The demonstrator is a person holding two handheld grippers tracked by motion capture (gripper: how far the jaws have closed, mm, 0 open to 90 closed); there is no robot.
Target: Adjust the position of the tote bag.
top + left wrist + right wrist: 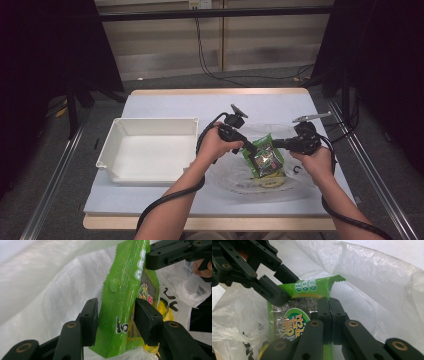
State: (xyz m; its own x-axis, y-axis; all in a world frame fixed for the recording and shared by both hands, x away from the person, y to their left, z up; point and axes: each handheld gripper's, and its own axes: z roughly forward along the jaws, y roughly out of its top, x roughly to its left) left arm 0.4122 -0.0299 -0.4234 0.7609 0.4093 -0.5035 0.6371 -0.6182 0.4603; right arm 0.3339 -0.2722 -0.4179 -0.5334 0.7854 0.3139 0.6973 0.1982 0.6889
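The green snack packet stood between the left gripper's jaws, which pinched its sides. The right gripper, jaws pressed together, clamped the packet's opposite edge inside the clear plastic bag.

A green snack packet with a serrated top edge, a foil-grey window and orange-yellow lettering stands tilted in the mouth of a thin, crumpled, translucent white plastic bag. The bag lies spread on the worktop, right of centre, printed with black marks. The packet's lower end sits inside the bag; its top edge sticks out.
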